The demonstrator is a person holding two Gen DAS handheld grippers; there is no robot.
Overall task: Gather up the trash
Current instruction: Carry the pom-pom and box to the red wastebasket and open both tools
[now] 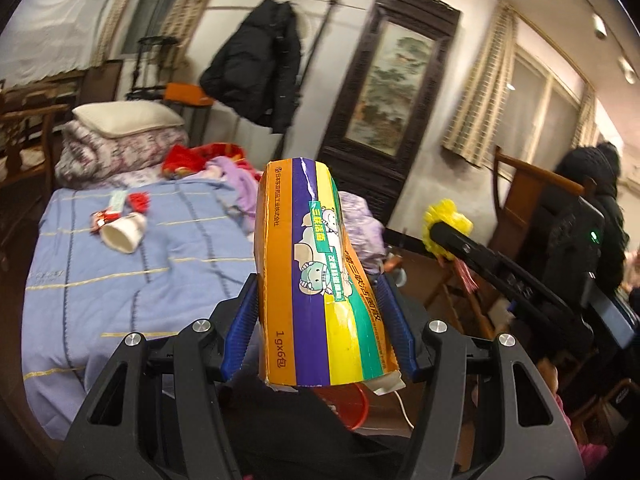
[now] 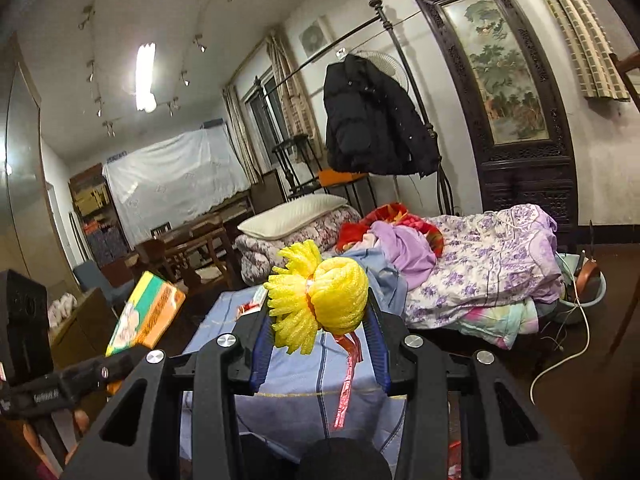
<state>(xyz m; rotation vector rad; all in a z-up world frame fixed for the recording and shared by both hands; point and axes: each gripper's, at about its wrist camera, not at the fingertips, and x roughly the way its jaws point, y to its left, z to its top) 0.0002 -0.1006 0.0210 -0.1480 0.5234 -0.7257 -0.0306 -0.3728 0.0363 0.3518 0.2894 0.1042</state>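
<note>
My left gripper (image 1: pixel 318 312) is shut on a crushed orange, purple and yellow cardboard box (image 1: pixel 316 264), held upright above the bed's near edge. The box also shows at the left of the right wrist view (image 2: pixel 146 314). My right gripper (image 2: pixel 318 320) is shut on a yellow foam fruit net (image 2: pixel 320 300) with a red ribbon (image 2: pixel 348 376) hanging from it. In the left wrist view the net (image 1: pixel 446 228) is at the right. On the blue bedsheet (image 1: pixel 120 280) lie a white paper cup (image 1: pixel 122 234) on its side and red-and-white wrappers (image 1: pixel 120 206).
Folded quilts and a pillow (image 1: pixel 124 120) sit at the bed's head, with a heap of purple clothes (image 2: pixel 480 264). A black coat (image 2: pixel 372 120) hangs on a rack. A red bucket (image 1: pixel 352 404) is under the left gripper. A person in black (image 1: pixel 600 196) sits at right.
</note>
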